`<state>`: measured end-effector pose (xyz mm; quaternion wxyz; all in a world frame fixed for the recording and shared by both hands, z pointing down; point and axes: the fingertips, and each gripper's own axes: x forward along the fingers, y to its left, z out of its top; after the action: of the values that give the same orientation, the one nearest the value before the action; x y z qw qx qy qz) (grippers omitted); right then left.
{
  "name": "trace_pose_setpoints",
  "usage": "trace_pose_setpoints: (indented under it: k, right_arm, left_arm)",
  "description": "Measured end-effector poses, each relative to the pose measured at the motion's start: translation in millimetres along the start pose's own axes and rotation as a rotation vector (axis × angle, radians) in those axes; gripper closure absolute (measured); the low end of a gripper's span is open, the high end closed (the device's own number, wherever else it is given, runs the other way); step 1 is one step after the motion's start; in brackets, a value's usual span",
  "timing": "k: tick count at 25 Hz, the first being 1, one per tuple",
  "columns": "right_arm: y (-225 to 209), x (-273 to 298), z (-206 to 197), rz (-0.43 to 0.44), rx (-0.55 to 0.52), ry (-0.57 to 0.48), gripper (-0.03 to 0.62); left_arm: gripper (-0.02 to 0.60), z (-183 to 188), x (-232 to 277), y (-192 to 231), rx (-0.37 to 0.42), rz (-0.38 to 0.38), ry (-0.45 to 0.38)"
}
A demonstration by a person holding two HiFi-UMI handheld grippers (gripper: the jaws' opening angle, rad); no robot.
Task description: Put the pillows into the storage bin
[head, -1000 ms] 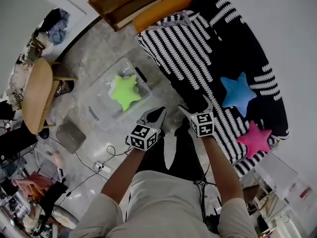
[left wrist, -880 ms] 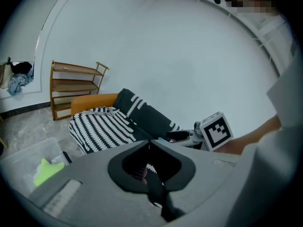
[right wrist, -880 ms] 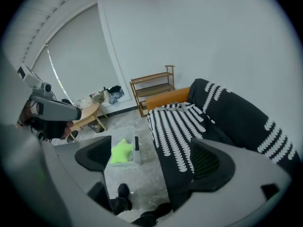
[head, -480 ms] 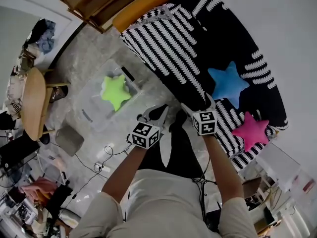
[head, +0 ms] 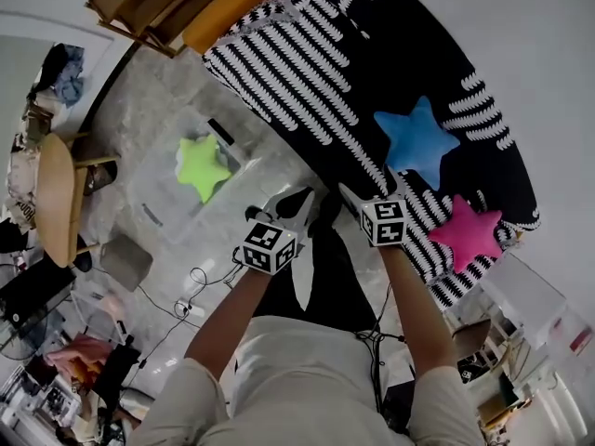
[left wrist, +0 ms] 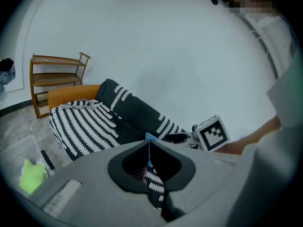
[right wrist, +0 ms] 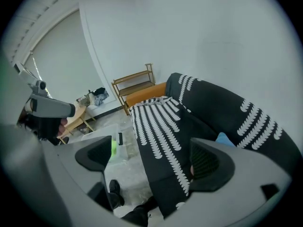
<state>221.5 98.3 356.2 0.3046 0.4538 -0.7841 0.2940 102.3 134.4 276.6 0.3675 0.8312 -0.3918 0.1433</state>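
The person stands at the edge of the black sofa (head: pixel 307 72) with the white pattern. The left gripper (head: pixel 297 201) has its jaws together and holds nothing. The right gripper (head: pixel 368 193) has its jaws wide apart, with only the sofa cover seen between them. The green star pillow (head: pixel 203 163) lies inside the clear storage bin (head: pixel 149 207), which stands on the floor just beside the sofa. The blue star pillow (head: pixel 414 140) lies on the sofa near the right gripper, and the pink star pillow (head: pixel 465 233) lies beside it, nearer the sofa end. Cables (head: pixel 200 282) lie on the floor near the bin. A wooden shelf (head: pixel 158 3) stands behind the sofa.
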Motion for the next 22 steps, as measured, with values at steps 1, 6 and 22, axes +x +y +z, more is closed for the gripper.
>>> trace_pose_setpoints:
  k: [1, 6, 22]
  right_arm:
    - [-9, 0, -4, -0.01, 0.01, 0.002, 0.08]
    - [-47, 6, -24, -0.053, 0.06, 0.016, 0.08]
    - [-164, 41, -79, -0.172, 0.152, 0.067, 0.08]
  left_arm:
    - [0.563, -2, 6, -4, 0.002, -0.004, 0.006]
    - [0.563, -10, 38, -13, 0.013, -0.029, 0.041]
    - [0.563, -36, 136, -22, 0.021, -0.087, 0.126]
